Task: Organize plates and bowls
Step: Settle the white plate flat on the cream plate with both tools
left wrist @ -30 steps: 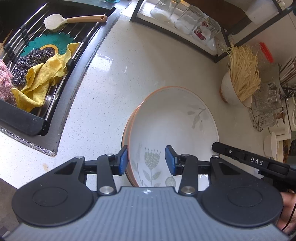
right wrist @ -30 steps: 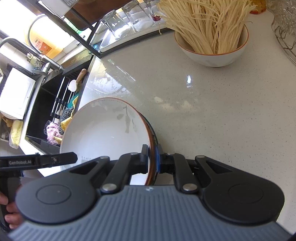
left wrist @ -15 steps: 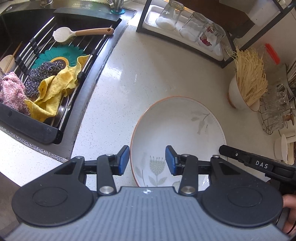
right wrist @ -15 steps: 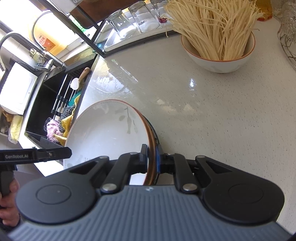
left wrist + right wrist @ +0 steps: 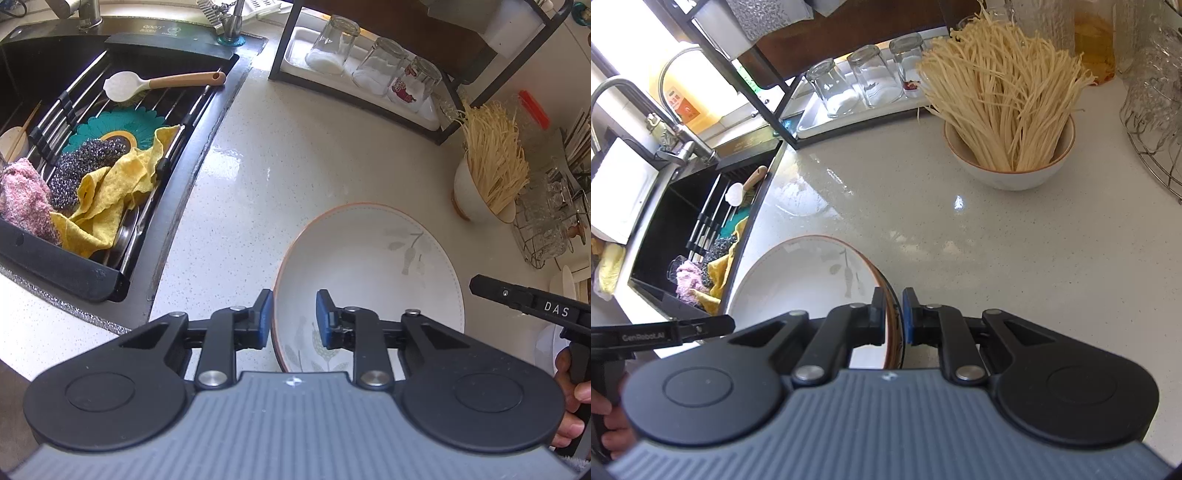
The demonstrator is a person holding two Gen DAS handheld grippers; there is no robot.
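A wide white bowl [image 5: 369, 266] with an orange rim and a faint flower print sits on the speckled counter [image 5: 280, 177]. My left gripper [image 5: 294, 317] straddles its near left rim, one pad outside and one inside. Its jaws are closing, and a gap still shows between the inner pad and the wall. In the right wrist view the same bowl [image 5: 805, 280] is tilted up a little, and my right gripper [image 5: 894, 317] is shut on its right rim. A hand holds each tool.
A black sink [image 5: 55, 66] on the left holds a rack with a yellow cloth [image 5: 110, 195], scrubbers and a spoon [image 5: 155, 83]. Upturned glasses [image 5: 376, 68] stand on a tray at the back. A bowl of dry noodles [image 5: 1008, 122] and a wire basket of glassware [image 5: 1156, 110] stand at the right.
The left jaws have narrowed around the bowl's near rim, and the left view has tipped to show more of the sink and the back of the counter. The right grip on the rim is unchanged.
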